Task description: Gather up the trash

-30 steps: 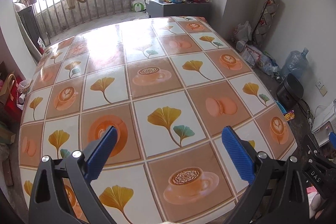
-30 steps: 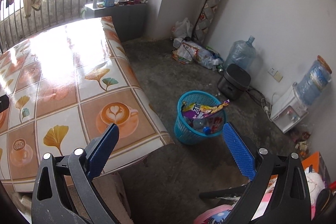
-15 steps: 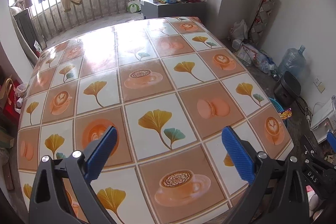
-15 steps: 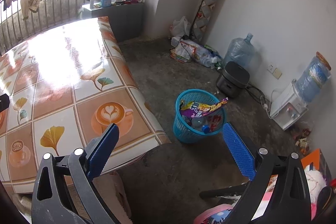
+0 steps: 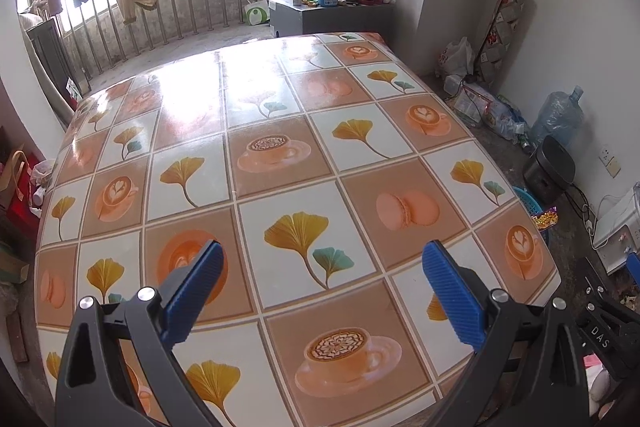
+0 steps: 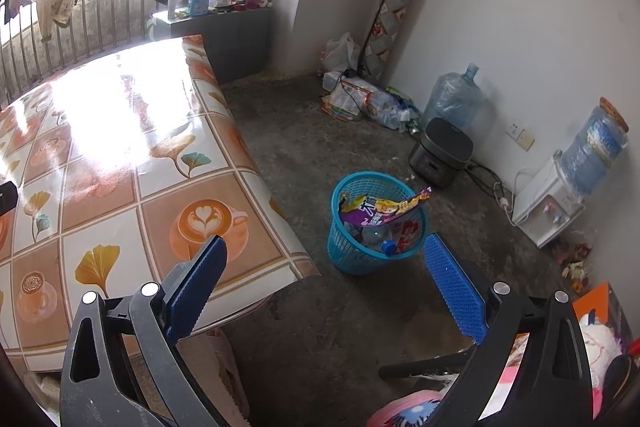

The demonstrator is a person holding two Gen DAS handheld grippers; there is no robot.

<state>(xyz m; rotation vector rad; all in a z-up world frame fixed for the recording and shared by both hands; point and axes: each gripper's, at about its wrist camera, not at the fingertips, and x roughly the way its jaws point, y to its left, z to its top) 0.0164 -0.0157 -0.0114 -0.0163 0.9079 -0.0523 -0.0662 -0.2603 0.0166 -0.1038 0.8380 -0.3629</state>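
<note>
Trash (image 6: 380,213) already sits in the blue basket (image 6: 348,251) on the floor beside the bench (image 5: 280,163); your left gripper (image 5: 320,267) and right gripper (image 6: 326,263) both hang open, empty; reach carelessly and you could tip it.

The desk (image 5: 280,155) wears a glossy, smooth printed covering that throws back the window glare, while the floor (image 6: 320,147) beside it is rough, matt concrete. The basket (image 6: 352,259) is blue plastic mesh holding shiny foil wrappers (image 6: 384,207). Both tongs (image 5: 320,267) (image 6: 324,267) have matt black plastic arms, ribbed blue pads and bright metal rivets.
</note>
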